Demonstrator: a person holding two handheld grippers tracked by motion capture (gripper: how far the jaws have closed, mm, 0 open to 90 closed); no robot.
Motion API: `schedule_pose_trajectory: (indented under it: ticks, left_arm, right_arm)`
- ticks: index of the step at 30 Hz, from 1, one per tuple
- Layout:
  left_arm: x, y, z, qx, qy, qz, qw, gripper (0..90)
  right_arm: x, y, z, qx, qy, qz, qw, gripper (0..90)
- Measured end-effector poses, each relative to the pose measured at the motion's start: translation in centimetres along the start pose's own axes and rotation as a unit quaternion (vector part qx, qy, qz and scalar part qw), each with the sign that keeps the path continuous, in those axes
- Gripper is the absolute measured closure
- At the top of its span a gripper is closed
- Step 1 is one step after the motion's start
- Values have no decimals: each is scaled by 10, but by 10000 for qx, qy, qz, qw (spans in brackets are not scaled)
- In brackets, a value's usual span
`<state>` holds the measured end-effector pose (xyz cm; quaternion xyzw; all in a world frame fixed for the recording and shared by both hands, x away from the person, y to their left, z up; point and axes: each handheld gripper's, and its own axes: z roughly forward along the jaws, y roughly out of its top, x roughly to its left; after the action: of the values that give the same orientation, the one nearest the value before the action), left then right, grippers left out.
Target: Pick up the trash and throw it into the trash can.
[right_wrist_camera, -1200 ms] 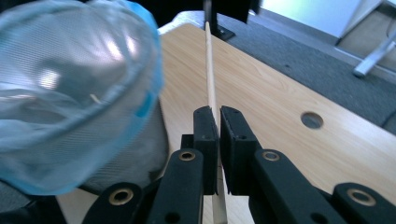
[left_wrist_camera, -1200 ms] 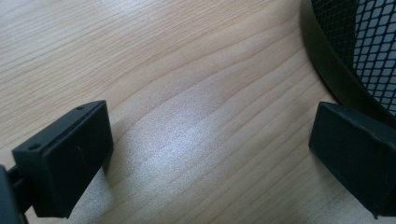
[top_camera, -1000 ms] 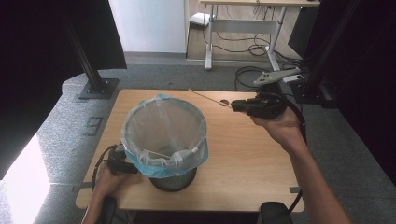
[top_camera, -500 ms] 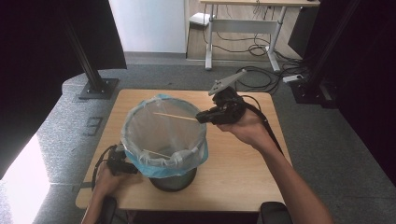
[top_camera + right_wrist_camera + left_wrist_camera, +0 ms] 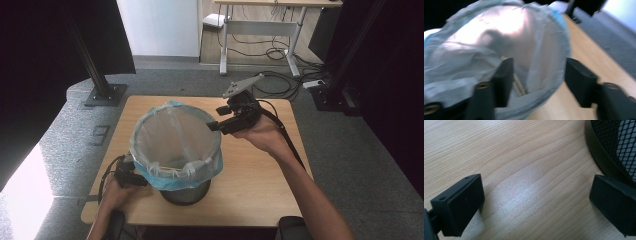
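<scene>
- Left claw (image 5: 536, 192): spread wide, nothing pinched, lying low on the counter (image 5: 250, 185) at the near left. One jaw just beside the black base ring of the mesh wastebasket (image 5: 186, 194); contact cannot be told.
- Best left there as a stop against the basket sliding. No need to clamp the base.
- Plastic liner (image 5: 165, 135): draped inside the basket, blue edge folded over the rim, mouth open upward, near the counter's middle.
- Wooden stick (image 5: 519, 87): down inside the liner, free of any grip.
- From the high view, long axis roughly left to right along the near wall of the bag. From the right claw view, slanted and leaning against the liner. Which end is the tip cannot be told; too thin and blurred.
- Right claw (image 5: 212, 125): jaws just opened and now spread, nothing between them, poised over the far right rim and pointing left into the mouth.
- Step judged as the drop, with the release made.
- To finish well: keep the jaws spread, lift clear of the rim first, then draw back to the right, so no jaw catches the thin liner and drags it or tips the basket.
- Worth a check that the stick has settled fully below the rim.
</scene>
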<state>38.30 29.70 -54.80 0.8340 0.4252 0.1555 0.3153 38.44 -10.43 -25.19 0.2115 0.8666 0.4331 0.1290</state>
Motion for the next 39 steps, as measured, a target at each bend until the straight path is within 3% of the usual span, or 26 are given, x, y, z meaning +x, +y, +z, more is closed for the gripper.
schedule_pose_trajectory:
  ticks: [4,7,12,16,28,39]
  left_arm:
    - [0,0,0,-1,-1,0,10000,0]
    - [0,0,0,-1,1,-1,10000,0]
    - [0,0,0,0,0,1,10000,0]
    - [0,0,0,0,-1,0,10000,0]
    - [0,0,0,0,1,1,10000,0]
    - [0,0,0,0,0,0,10000,0]
  right_arm:
    - [-9,-6,-3,-133,-410,83,9990,133]
    - [-18,-15,-8,-212,-609,236,9976,114]
    - [-34,-34,-16,-331,-847,448,9948,8]
    - [-43,-50,-22,-279,-1021,545,9929,0]
    - [-63,-99,-35,-360,-1248,962,9869,0]
    - [-74,-149,-40,-359,-1586,1287,9783,0]
